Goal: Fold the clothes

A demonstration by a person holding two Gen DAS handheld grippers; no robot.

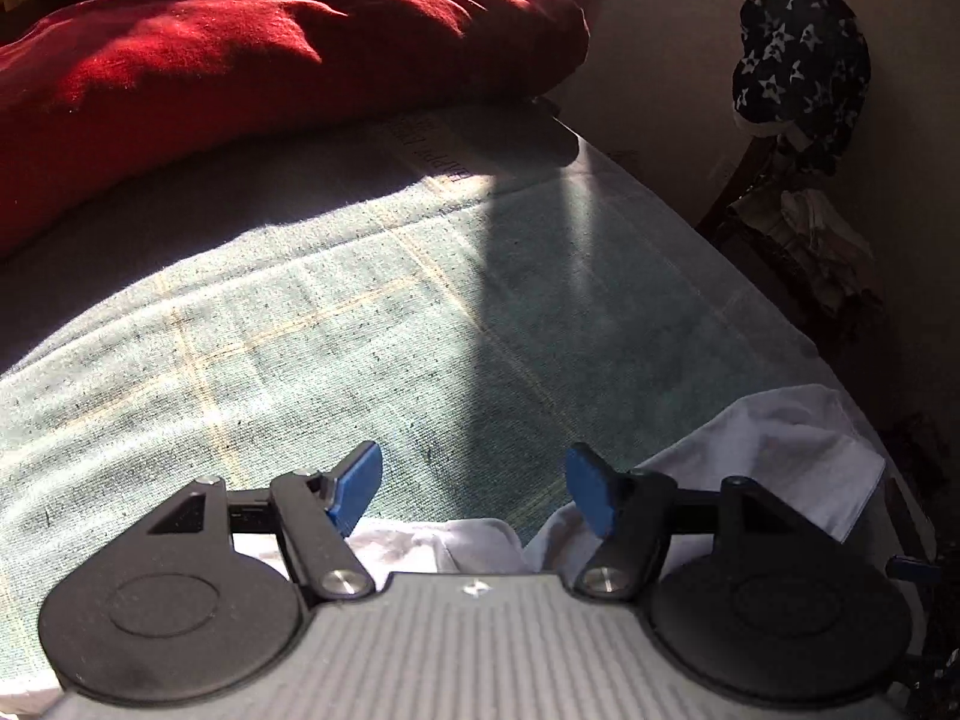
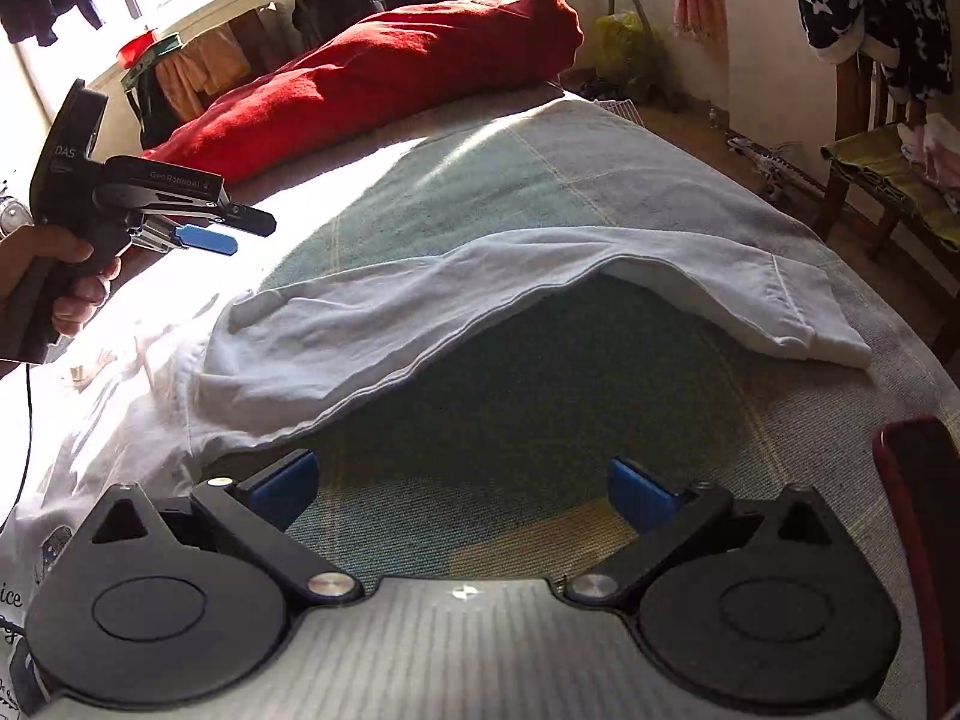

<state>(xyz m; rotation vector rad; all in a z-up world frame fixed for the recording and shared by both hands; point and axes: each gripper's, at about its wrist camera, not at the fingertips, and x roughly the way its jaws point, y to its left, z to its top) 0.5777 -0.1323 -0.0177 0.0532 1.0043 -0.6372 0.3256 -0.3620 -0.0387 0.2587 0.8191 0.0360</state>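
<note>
Left gripper [image 1: 474, 495] tilting down over green cloth [image 1: 360, 300], jaws apart, empty; right gripper [image 2: 462, 495] angling down by white shirt [image 2: 420, 300], jaws apart, empty.

The white shirt [image 2: 372, 324] runs off frame beneath the right tongs [image 2: 462, 489].

"DAS" on left hand-held gripper [image 2: 207, 240]
</note>
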